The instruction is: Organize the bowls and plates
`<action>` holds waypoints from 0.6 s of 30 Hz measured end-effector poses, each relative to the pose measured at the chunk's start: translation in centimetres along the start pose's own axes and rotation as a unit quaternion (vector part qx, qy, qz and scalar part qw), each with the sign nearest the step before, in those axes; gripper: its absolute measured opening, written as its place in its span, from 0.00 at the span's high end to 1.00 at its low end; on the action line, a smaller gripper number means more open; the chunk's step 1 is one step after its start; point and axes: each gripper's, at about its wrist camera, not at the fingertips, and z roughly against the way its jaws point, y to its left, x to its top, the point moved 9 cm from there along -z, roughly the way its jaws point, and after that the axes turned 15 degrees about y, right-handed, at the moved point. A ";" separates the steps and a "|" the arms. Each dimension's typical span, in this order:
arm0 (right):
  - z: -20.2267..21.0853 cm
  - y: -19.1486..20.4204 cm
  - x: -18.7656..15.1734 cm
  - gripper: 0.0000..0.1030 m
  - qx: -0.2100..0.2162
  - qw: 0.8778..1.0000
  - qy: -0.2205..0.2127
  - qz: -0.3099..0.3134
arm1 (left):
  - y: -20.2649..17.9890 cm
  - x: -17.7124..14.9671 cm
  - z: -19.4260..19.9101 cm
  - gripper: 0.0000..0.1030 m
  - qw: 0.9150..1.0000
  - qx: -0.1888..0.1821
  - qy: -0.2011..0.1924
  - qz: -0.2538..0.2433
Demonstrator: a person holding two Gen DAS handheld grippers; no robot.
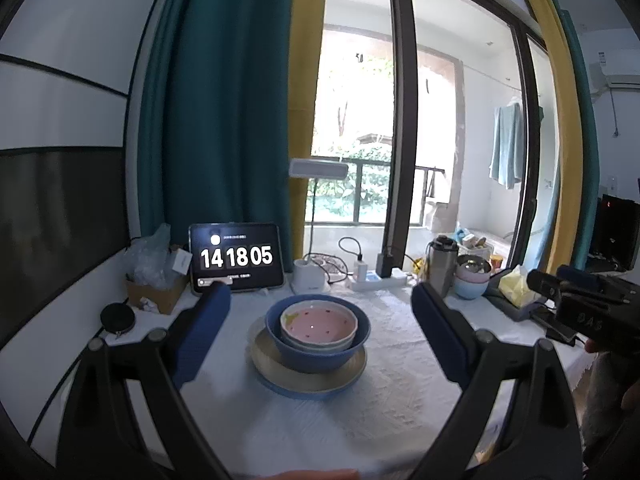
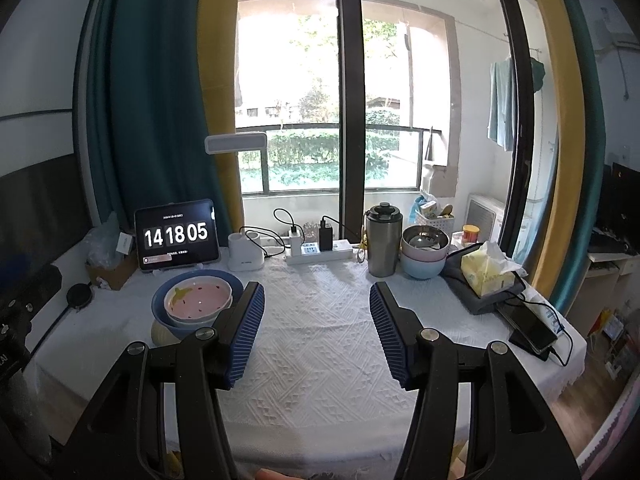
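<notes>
2 nested bowls (image 1: 318,330) on plate (image 1: 308,372), seemingly just beyond left claw (image 1: 320,298).

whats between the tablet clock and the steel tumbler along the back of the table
In the right wrist view, between the tablet and the steel tumbler stand a white lamp base, then a white power strip with chargers plugged in.

Daylight pours in through the window (image 2: 320,92) straight ahead of both grippers, so bright that the view outside is washed nearly white at the top. The tablecloth (image 2: 320,320) between and beyond the fingers is evenly lit, with only soft shadows. Nearer the camera the gripper arms turn dark (almost silhouettes). Both fisheye views bow straight lines outward, fading to black, slightly soft corners. The tablet (image 1: 237,258) digits glow crisp.
</notes>
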 end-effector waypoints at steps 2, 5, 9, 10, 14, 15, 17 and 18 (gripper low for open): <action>0.0 0.1 0.0 0.44 0.001 1.000 -0.001 0.002 | 0.1 0.0 0.0 0.10 1.000 0.000 0.000 0.001; -0.2 0.2 -0.1 0.44 0.001 1.000 0.001 0.003 | 0.1 -0.1 0.0 0.10 1.000 0.001 0.002 0.001; -0.3 0.2 -0.1 0.44 0.000 1.000 0.002 0.000 | 0.2 -0.1 -0.1 0.10 1.000 0.001 0.004 0.003; -0.3 0.2 -0.1 0.44 0.000 1.000 0.002 0.000 | 0.2 -0.1 -0.1 0.10 1.000 0.001 0.006 0.004; -0.3 0.1 -0.2 0.44 0.000 1.000 0.003 -0.002 | 0.2 -0.1 -0.3 0.10 1.000 0.000 0.007 0.004; -0.4 0.1 -0.1 0.44 -0.001 1.000 0.004 -0.002 | 0.1 -0.2 -0.3 0.10 1.000 0.000 0.008 0.003; -0.4 0.1 -0.2 0.44 0.000 1.000 0.003 -0.002 | 0.0 -0.2 -0.3 0.10 1.000 -0.001 0.008 0.002; -0.4 0.1 -0.1 0.44 0.000 1.000 0.004 -0.002 | -0.1 -0.2 -0.2 0.10 1.000 -0.001 0.008 0.001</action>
